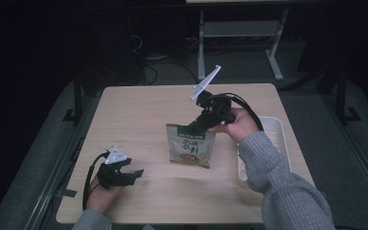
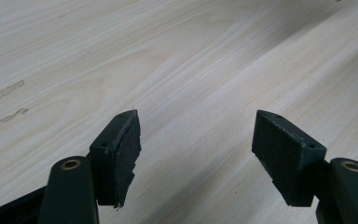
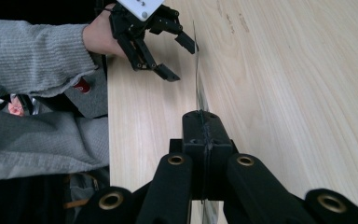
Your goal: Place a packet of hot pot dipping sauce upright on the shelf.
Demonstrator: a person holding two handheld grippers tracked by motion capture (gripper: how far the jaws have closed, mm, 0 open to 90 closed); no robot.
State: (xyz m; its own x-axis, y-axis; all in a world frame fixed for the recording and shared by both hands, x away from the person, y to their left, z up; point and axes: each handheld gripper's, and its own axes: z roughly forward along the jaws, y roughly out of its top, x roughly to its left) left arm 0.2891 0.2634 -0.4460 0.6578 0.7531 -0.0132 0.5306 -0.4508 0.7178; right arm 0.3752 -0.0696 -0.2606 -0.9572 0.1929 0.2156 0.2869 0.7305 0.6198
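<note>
My work surface [image 1: 139,110] is a pale wooden top with long, flowing grain, squarish with rounded corners. A white tray [image 1: 279,128] sits on it at the right edge, partly behind my right sleeve. Near the middle, the green and tan snack pouch [image 1: 190,146] stands upright, and whether its bottom edge touches the wood I cannot tell; a few faint grey scuffs [image 2: 2,94] mark the boards on my left.

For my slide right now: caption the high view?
Right gripper pinches snack pouch upright on table; left gripper rests open.
</note>
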